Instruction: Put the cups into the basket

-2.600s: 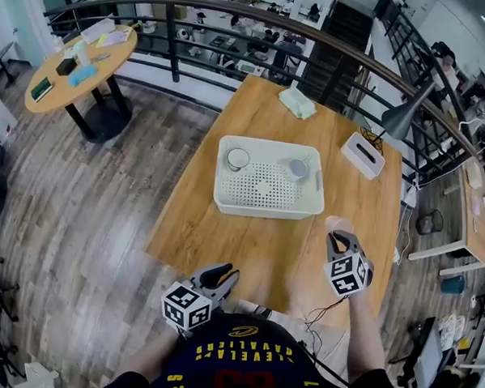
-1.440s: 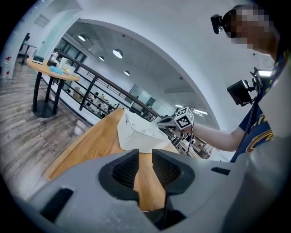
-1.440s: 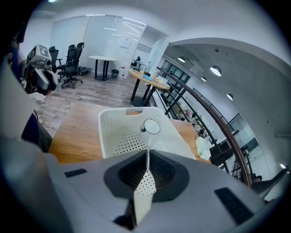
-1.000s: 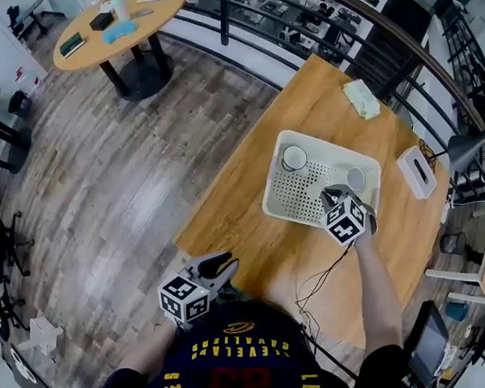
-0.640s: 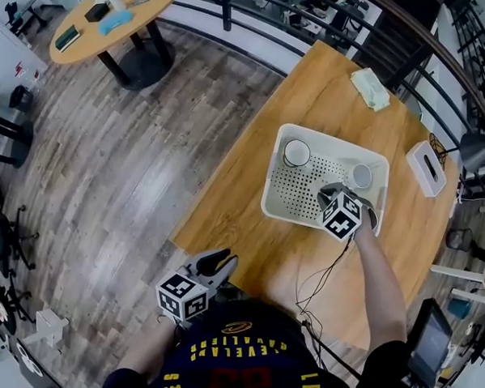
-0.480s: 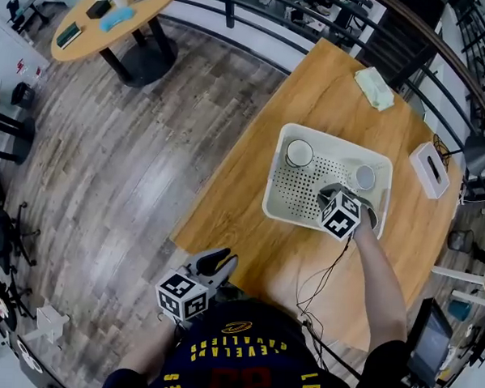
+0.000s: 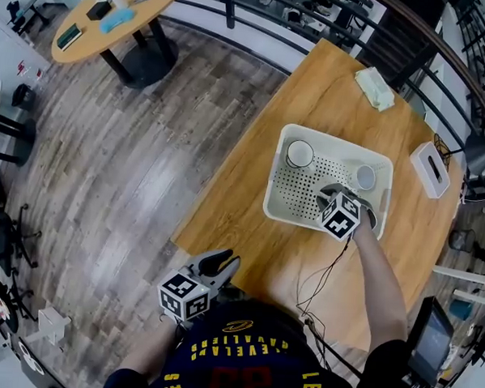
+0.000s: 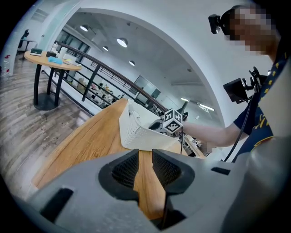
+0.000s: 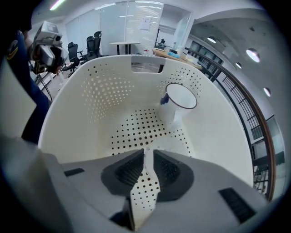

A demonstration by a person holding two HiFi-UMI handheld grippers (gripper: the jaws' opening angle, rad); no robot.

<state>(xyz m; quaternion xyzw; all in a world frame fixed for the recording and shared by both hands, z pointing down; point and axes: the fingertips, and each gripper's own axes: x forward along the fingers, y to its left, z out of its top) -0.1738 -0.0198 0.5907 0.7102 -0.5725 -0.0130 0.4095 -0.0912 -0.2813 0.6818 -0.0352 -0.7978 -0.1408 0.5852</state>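
Observation:
The white perforated basket [image 7: 277, 176] stands on the wooden table [image 7: 241, 213]. A white cup [image 7: 300, 154] sits in its far left corner and a second cup [image 7: 365, 178] at its right end. My right gripper [image 7: 333, 191] reaches steeply down into the basket's near right part. In the right gripper view its jaws [image 9: 146, 157] have just been opening, with a thin white edge, seemingly a third cup's wall, still between them over the basket floor [image 9: 136, 127]. The corner cup [image 9: 181, 98] stands ahead. My left gripper [image 7: 222, 265] hangs off the table's near corner, slightly open and empty [image 8: 145, 159].
A white tissue box [image 7: 430, 171] and a folded pale cloth [image 7: 374, 89] lie on the table beyond the basket. A cable [image 7: 319, 274] trails from the right gripper. A round table [image 7: 114, 16] and a dark railing [image 7: 235, 18] stand farther off.
The right gripper came from the table's near edge, where it held a cup, over the basket and sank into it. The left gripper has stayed put.

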